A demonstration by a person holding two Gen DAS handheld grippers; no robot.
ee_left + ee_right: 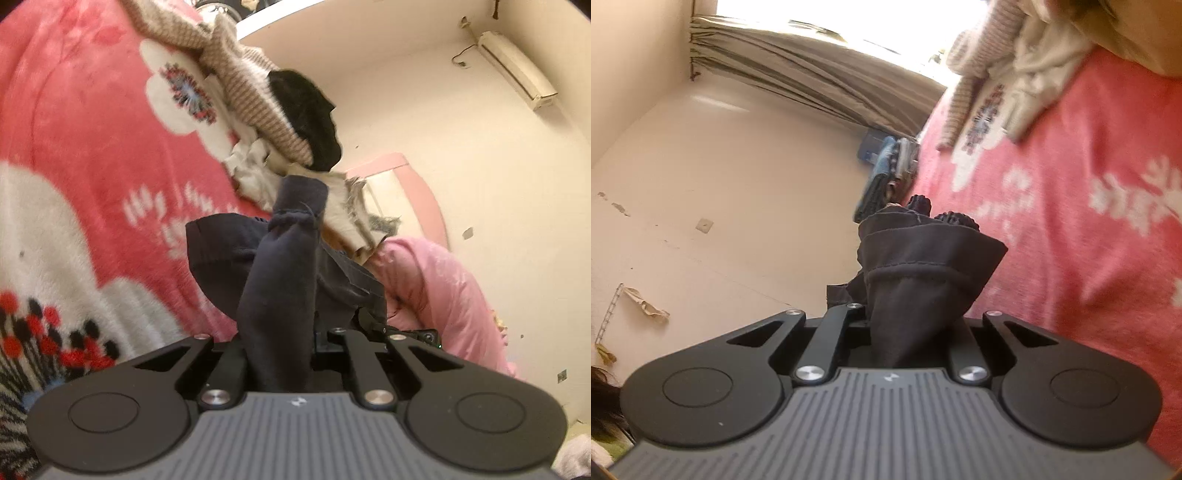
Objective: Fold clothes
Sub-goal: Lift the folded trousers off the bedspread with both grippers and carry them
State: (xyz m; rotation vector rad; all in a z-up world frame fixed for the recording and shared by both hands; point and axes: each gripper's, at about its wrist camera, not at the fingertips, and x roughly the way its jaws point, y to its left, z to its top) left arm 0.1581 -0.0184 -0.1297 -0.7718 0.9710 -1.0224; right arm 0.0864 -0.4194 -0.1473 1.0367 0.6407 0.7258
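The left gripper (pixel 284 266) is clamped on a bunched edge of the dark garment (pixel 280 288), raised off the red floral blanket (pixel 92 166); the right gripper (pixel 923 273) is closed on another hemmed edge, presumably so the cloth can be spread for folding.

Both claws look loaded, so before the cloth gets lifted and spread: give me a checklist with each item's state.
1. Left claw shut on the dark garment: ok.
2. Right claw shut on the same dark cloth: ok.
3. Only one layer pinched in each claw: not ok, the cloth is bunched in both.
4. Garment free of the clothes pile behind it: cannot tell.
5. Bare stretch of the pink blanket to lay it on: ok.
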